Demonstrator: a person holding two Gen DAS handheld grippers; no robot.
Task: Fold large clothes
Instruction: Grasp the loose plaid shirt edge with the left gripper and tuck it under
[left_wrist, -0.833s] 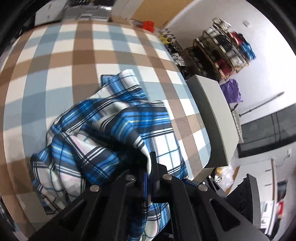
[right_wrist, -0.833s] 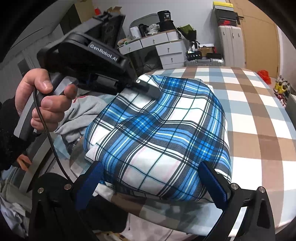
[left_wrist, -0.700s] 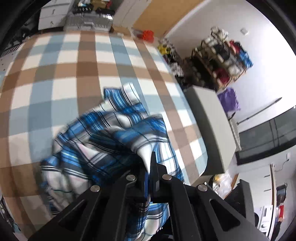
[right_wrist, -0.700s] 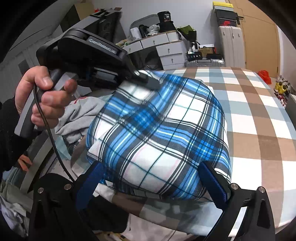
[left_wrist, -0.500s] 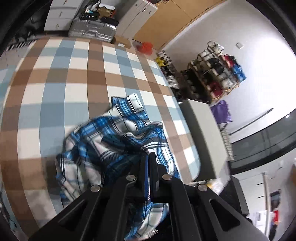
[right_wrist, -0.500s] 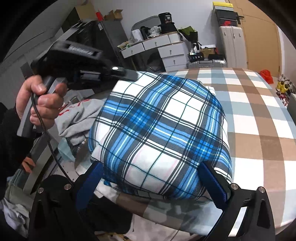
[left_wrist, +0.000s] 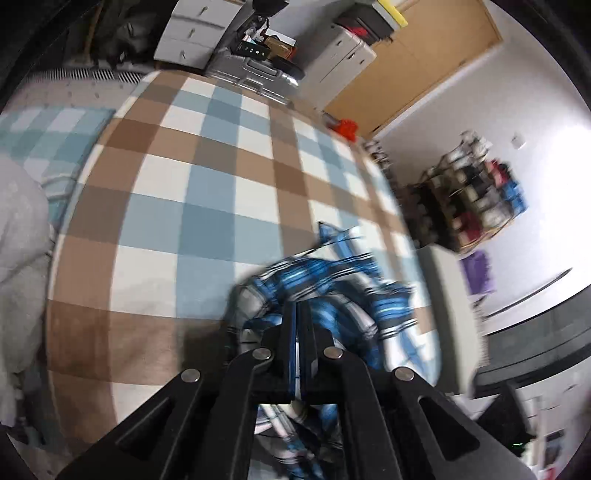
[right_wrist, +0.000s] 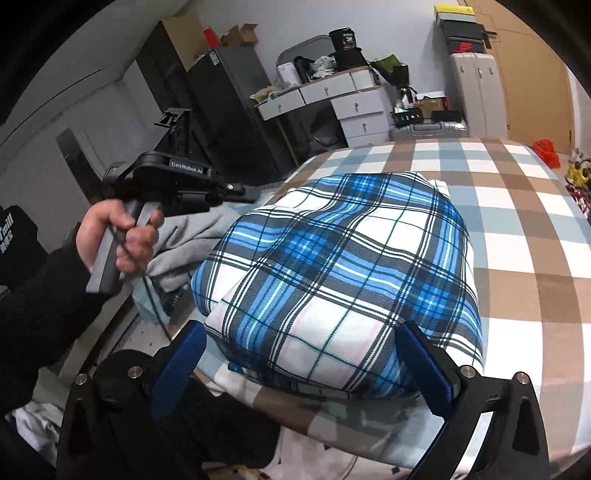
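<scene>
I see the blue plaid shirt (right_wrist: 343, 291) lying as a folded, puffed bundle on the near part of the checked bedspread (right_wrist: 524, 229), close to the bed's left edge. My right gripper (right_wrist: 301, 363) sits at the shirt's near edge with its blue-padded fingers (right_wrist: 424, 363) spread wide on either side of the bundle, holding nothing. My left gripper (left_wrist: 298, 325) is off to the left of the shirt, raised clear of it, fingers pressed together with nothing visible between them; its own view is blurred. A hand (right_wrist: 118, 236) grips its handle. A grey garment (right_wrist: 184, 240) lies left of the shirt. White drawers (right_wrist: 354, 107) stand at the far wall.
</scene>
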